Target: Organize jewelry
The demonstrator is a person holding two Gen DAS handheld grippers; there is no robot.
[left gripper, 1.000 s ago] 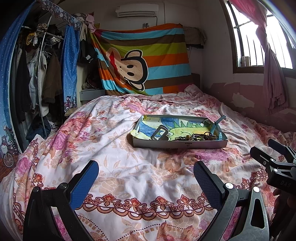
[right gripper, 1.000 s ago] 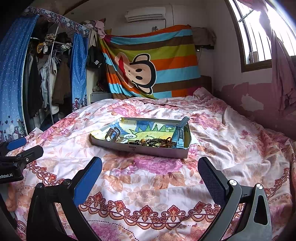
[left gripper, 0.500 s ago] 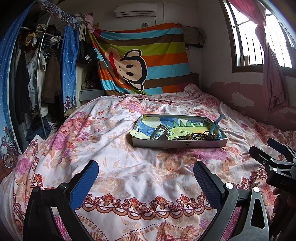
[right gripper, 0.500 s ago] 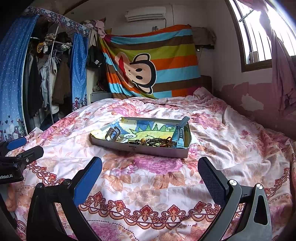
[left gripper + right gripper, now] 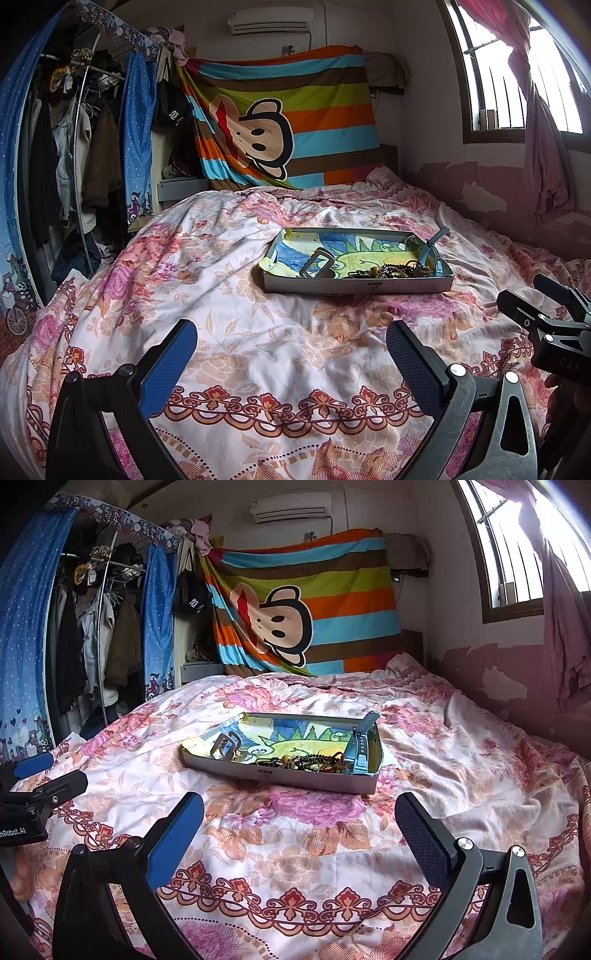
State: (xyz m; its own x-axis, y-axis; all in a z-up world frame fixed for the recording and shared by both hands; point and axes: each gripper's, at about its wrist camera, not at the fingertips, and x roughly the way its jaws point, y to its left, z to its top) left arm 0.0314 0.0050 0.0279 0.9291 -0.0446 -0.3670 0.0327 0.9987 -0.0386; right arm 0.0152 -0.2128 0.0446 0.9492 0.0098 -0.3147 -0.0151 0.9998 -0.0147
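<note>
A shallow grey tray [image 5: 354, 286] [image 5: 280, 777] with a colourful drawing lining its bottom lies on the floral bedspread. Inside it sit a tangle of dark beaded jewelry [image 5: 388, 271] [image 5: 306, 762], a light blue strap [image 5: 430, 254] [image 5: 360, 742] leaning on the right wall, and a grey buckle-like piece [image 5: 317, 263] [image 5: 225, 745] at the left. My left gripper [image 5: 291, 350] hovers open above the bedspread, well short of the tray, holding nothing. My right gripper [image 5: 299, 829] is open too, empty, equally short of the tray. Each gripper shows at the edge of the other's view.
The floral bedspread [image 5: 229, 317] fills the foreground. A striped monkey blanket [image 5: 280, 122] hangs at the head of the bed. A clothes rack with blue curtains [image 5: 74, 147] stands at the left. A window with a pink curtain [image 5: 535, 92] is at the right.
</note>
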